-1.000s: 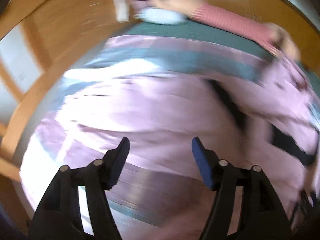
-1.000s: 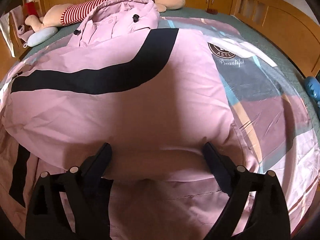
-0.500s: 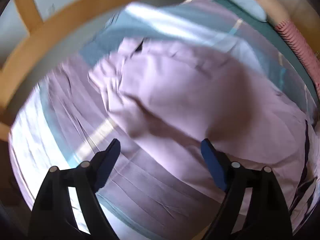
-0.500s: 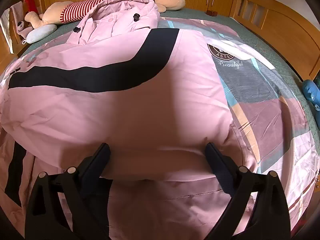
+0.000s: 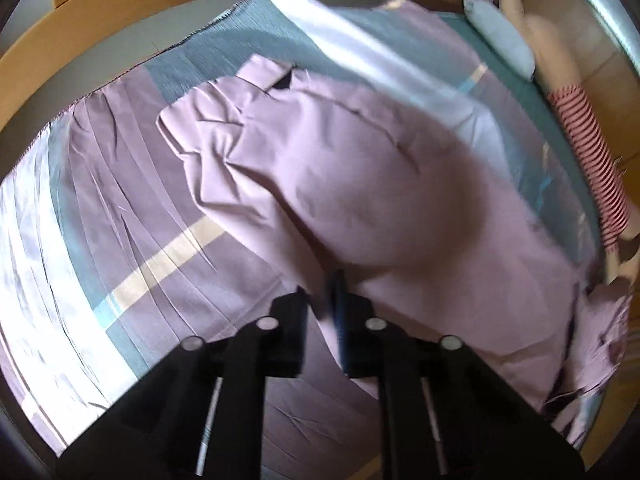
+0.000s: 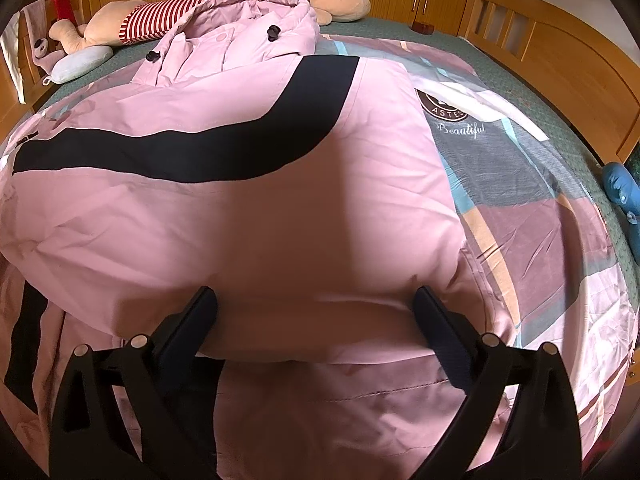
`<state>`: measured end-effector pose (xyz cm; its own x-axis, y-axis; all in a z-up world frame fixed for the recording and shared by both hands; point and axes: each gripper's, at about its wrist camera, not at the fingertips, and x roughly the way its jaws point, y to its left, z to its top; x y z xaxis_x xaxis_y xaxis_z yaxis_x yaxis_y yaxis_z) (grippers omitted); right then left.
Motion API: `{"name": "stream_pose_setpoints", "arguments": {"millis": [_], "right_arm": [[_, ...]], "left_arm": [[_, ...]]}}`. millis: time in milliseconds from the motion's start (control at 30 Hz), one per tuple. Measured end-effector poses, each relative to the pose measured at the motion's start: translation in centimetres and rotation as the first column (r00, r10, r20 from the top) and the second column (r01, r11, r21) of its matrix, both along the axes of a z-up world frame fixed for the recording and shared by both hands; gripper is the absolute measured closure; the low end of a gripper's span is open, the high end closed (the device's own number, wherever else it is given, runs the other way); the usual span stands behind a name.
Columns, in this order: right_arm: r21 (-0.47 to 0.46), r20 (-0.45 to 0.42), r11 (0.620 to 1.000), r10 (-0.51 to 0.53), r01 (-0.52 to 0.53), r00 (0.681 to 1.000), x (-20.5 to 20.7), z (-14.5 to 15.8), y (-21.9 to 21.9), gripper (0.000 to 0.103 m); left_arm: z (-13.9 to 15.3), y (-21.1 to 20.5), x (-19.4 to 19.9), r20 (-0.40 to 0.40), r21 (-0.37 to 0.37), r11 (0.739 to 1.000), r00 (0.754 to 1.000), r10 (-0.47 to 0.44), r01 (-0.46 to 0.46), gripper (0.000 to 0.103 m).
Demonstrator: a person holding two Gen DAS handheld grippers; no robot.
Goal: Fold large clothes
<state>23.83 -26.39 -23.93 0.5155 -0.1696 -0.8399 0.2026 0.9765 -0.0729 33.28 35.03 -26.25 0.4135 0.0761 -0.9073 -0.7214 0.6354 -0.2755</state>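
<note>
The left gripper [image 5: 322,304] has just closed its jaws on the pink jacket's [image 6: 248,216] sleeve edge; the right gripper [image 6: 316,312] is open. Lift the sleeve slowly, keeping it flat.

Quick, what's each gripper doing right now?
Left gripper: just snapped shut on the jacket edge.
Right gripper: open wide, fingers straddling the jacket hem.

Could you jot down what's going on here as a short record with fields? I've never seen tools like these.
setting: bed with patchwork bedspread
garment: pink jacket with a black stripe, spread out, hood toward the headboard
left hand-held gripper: just closed, jaws together at the edge of a jacket sleeve; whether it pinches fabric is unclear
right hand-held gripper: jaws wide, over the jacket's hem
other items: striped plush toy
</note>
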Motion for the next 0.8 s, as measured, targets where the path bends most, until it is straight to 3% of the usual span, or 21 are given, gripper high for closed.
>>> {"name": "stream_pose_setpoints", "arguments": {"millis": [67,133,200,267,333,433,500,567,633,700,800], "right_arm": [[-0.004,-0.001,1.0,0.0,0.0,1.0,0.0,0.0,0.0,0.003],[-0.009,-0.001,1.0,-0.001,0.001,1.0,0.0,0.0,0.1,0.003],[-0.014,-0.001,1.0,-0.001,0.001,1.0,0.1,0.0,0.2,0.003],[-0.014,0.0,1.0,-0.003,0.003,1.0,0.0,0.0,0.1,0.003],[-0.01,0.0,1.0,-0.004,0.004,1.0,0.0,0.0,0.1,0.003],[0.007,0.001,1.0,-0.008,0.008,1.0,0.0,0.1,0.0,0.003],[0.022,0.001,1.0,-0.01,0.01,1.0,-0.1,0.2,-0.2,0.003],[0.034,0.0,0.999,-0.012,0.012,1.0,-0.1,0.2,-0.2,0.003],[0.051,0.0,0.999,-0.014,0.014,1.0,-0.2,0.3,-0.4,0.003],[0.074,0.0,0.997,-0.018,0.018,1.0,-0.2,0.4,-0.6,0.003],[0.099,-0.002,0.995,-0.023,0.023,1.0,-0.3,0.4,-0.9,0.003]], "left_arm": [[1.6,-0.3,-0.5,0.055,0.003,1.0,0.998,0.019,-0.019,0.098],[4.8,-1.9,-0.6,0.132,0.056,0.998,0.991,-0.008,0.001,0.099],[8.3,-4.8,-0.7,0.25,0.087,0.994,0.964,-0.09,0.07,0.099],[10.8,-8.1,-0.9,0.331,0.1,0.98,0.923,-0.194,0.17,0.1],[12.9,-12.9,-1.1,0.38,0.136,0.946,0.866,-0.323,0.294,0.1],[14.1,-20.4,-2.1,0.384,0.218,0.859,0.768,-0.512,0.463,0.1],[13.9,-26.5,-2.8,0.315,0.315,0.741,0.671,-0.671,0.593,0.099],[12.6,-33.6,-4.2,0.177,0.432,0.538,0.516,-0.838,0.724,0.099],[10.7,-38.5,-5.6,0.101,0.448,0.374,0.37,-0.924,0.812,0.099],[8.7,-41.6,-6.5,0.031,0.417,0.28,0.295,-0.955,0.865,0.099],[7.5,-42.3,-6.7,-0.003,0.386,0.254,0.276,-0.961,0.887,0.099]]}}
